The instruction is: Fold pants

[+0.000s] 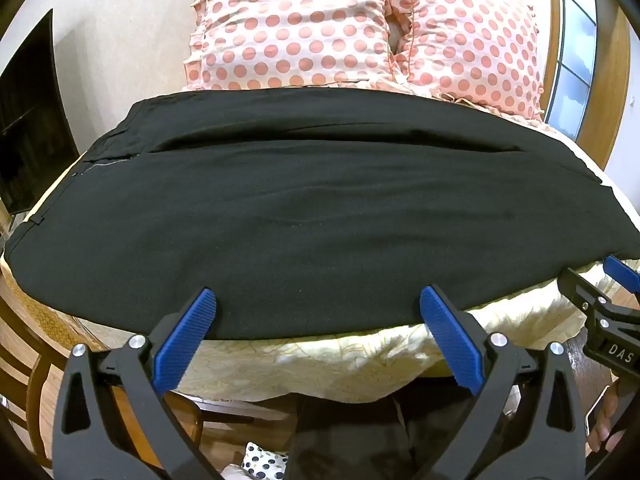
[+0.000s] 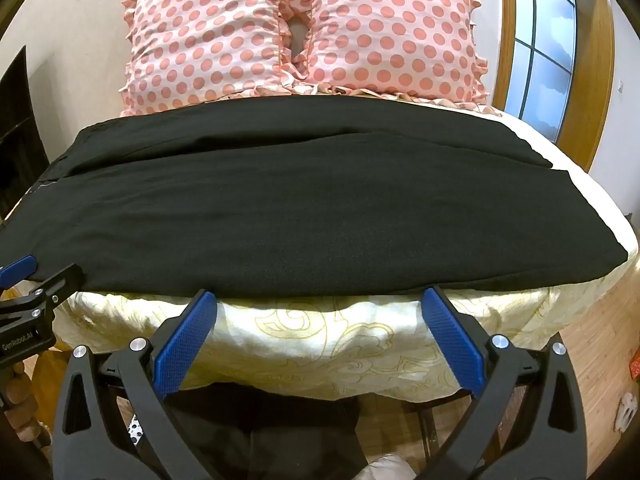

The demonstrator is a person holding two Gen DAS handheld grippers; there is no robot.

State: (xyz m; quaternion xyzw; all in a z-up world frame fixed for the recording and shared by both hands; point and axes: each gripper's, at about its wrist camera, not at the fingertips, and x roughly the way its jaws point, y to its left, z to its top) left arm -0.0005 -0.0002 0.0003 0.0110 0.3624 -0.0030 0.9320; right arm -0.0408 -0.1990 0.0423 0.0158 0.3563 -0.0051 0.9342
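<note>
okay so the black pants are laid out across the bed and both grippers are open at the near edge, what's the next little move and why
Probably ease both grippers forward and close them on the near edge of the pants. The left gripper already has its open tips over that edge, while the right gripper sits just short of it, above the yellow bedspread. Neither holds any fabric yet.

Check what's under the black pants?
The black pants lie on a cream patterned bedspread, visible along the near edge. The covered area beneath is hidden.
</note>
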